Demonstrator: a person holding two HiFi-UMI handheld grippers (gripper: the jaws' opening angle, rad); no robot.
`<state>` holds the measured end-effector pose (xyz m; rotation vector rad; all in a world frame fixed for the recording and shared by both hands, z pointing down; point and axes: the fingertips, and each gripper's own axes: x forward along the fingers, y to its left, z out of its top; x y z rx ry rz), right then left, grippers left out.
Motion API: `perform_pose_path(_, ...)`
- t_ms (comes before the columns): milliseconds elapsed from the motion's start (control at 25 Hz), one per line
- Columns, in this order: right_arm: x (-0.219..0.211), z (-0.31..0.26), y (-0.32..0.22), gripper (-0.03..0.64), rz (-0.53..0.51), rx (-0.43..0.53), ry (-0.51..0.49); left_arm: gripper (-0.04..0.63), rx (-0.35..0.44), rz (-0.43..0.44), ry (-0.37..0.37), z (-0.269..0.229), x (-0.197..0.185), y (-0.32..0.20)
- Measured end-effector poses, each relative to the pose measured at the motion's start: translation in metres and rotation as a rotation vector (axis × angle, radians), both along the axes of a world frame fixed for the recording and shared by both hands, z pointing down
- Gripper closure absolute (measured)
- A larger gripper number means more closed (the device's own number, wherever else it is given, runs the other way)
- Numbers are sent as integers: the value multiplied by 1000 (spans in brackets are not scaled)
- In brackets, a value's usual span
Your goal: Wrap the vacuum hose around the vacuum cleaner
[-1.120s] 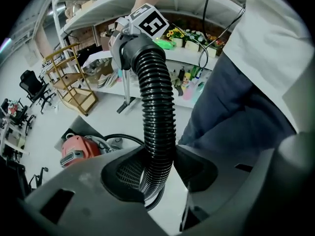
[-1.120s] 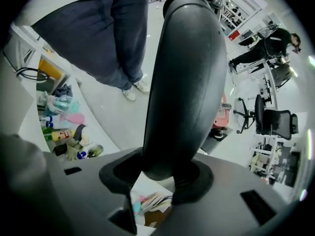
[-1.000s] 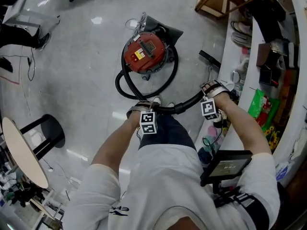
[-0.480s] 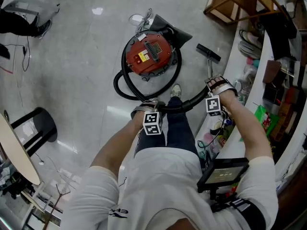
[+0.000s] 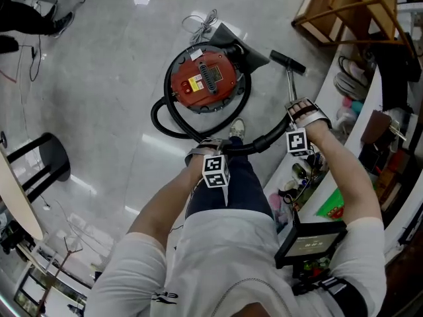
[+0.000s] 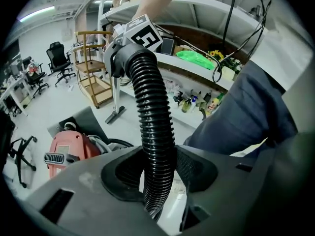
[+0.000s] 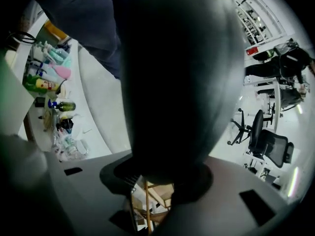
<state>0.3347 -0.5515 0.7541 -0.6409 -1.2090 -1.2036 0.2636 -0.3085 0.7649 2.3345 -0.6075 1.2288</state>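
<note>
Hose (image 5: 262,141) nearer the vacuum cleaner (image 5: 206,81)

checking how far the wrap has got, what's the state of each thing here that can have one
red round vacuum cleaner: upright on the floor, partly ringed by the hose
black ribbed hose: one loose loop round the vacuum, the rest lifted between both grippers
left gripper: shut on the hose
right gripper: shut on the hose near its wand end
metal wand with black nozzle: nozzle down on the floor
</note>
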Motion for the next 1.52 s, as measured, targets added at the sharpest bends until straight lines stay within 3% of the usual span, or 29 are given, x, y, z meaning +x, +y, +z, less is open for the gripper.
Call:
perform_pose_path(200, -14, 14, -42, 459, -89, 38, -3, 436, -11, -60, 18, 10, 7, -33)
perform_pose_path(520, -47, 17, -78, 459, -124, 37, -41, 437, -3, -154, 7, 33, 11, -73)
perform_pose_path(720, -49, 15, -79, 459, -144, 22, -34, 437, -6, -129, 15, 44, 20, -78)
perform_pose_path(760, -51, 15, -75, 459, -147, 9, -65, 439, -8, -120, 10, 46, 22, -75)
perform_pose_path(880, -79, 20, -46, 459, -69, -116, -340, 487, -18, -119, -34, 54, 19, -63)
perform_pose_path(920, -81, 22, -41, 459, -54, -132, -370, 497, -26, -122, -44, 56, 18, -59)
perform_pose_path(1000, -72, 27, -40, 459, -53, -120, -327, 502, -38, -121, -53, 59, 17, -54)
perform_pose_path(1080, -54, 29, -48, 459, -88, -57, -193, 505, -38, -117, -54, 58, 16, -52)
perform_pose_path(1120, -53, 28, -50, 459, -85, -46, -184, 505, -37, -117, -54, 58, 16, -51)
perform_pose_path(1200, -60, 28, -49, 459, -38, -69, -268, 508, -32, -118, -53, 55, 15, -51)
perform_pose_path(1320, -43, 29, -57, 459, -10, -24, -159, 509, -30, -121, -42, 50, 16, -52)
perform_pose_path(1400, -42, 31, -57, 457, 16, -37, -169, 511, -27, -117, -45, 49, 15, -53)
perform_pose_path(1520, -25, 34, -59, 454, 47, -37, -105, 511, -21, -102, -58, 47, 13, -55)
